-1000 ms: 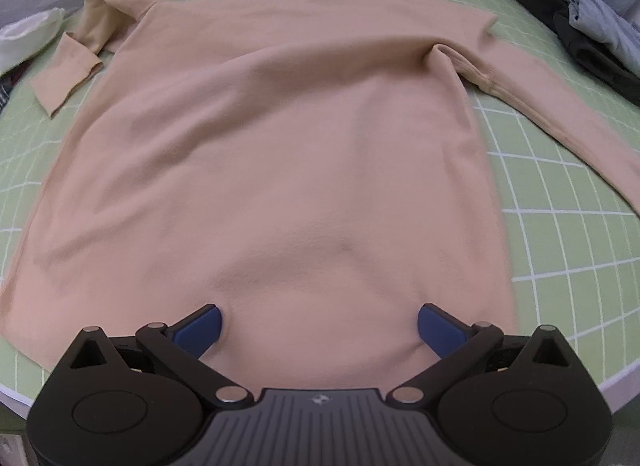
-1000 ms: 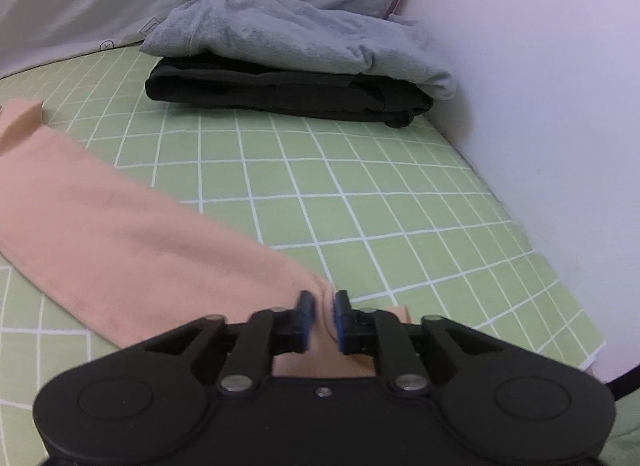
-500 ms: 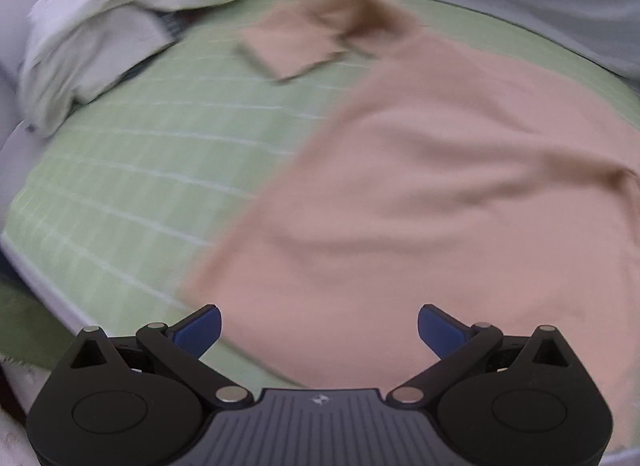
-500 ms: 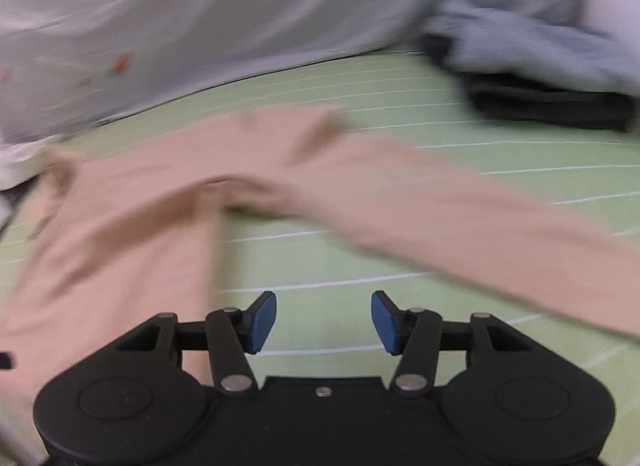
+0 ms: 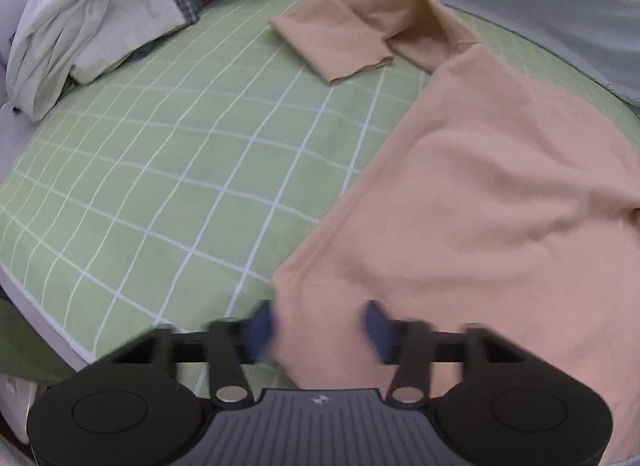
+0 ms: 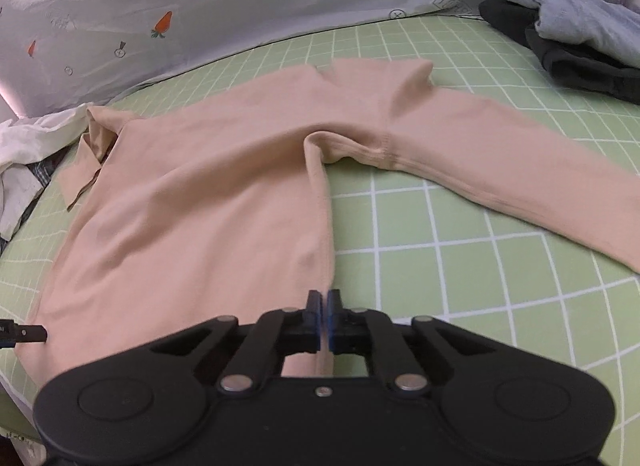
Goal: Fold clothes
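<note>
Right hand-held gripper [image 6: 324,314] pinches the beige top's [image 6: 200,201] hem — on a green gridded mat [image 6: 460,266].

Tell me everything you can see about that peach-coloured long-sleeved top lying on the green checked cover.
The peach top is a soft, thin-looking knit lying flat on the green checked cover. One sleeve stretches straight out; the other sleeve is folded back on itself near the white clothes. The right gripper is shut on its side seam at the hem. The left gripper is closing over the opposite hem corner, fabric between its jaws.
</note>
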Action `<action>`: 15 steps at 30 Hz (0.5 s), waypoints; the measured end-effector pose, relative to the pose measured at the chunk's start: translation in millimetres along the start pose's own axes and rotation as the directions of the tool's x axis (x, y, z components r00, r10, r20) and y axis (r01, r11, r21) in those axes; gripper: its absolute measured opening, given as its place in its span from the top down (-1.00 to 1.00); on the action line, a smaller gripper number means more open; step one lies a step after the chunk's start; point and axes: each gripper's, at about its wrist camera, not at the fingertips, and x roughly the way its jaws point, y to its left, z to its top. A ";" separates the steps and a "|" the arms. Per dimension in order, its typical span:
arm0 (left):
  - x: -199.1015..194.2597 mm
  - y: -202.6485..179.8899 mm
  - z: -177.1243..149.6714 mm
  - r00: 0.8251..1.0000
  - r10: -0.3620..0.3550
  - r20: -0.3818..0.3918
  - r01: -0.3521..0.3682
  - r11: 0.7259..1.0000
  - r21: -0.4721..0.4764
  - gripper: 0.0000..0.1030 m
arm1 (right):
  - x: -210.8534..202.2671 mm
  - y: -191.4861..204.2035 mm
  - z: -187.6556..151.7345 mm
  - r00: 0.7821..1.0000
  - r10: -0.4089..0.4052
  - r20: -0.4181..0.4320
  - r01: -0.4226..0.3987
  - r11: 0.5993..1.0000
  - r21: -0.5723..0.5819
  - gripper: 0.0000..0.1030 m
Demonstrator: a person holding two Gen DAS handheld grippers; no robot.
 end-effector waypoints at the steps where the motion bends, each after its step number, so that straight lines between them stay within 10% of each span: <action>1: -1.5 -0.1 -0.9 1.000 -0.008 -0.002 0.008 1.000 -0.003 0.83 | -3.4 -0.4 -0.4 1.000 -0.003 0.005 0.003 1.000 0.005 0.95; 15: -25.5 -0.1 -29.6 0.993 -0.107 -0.053 0.106 0.994 -0.018 0.66 | -26.7 -8.8 -17.3 0.985 -0.170 -0.028 0.169 0.985 -0.039 0.75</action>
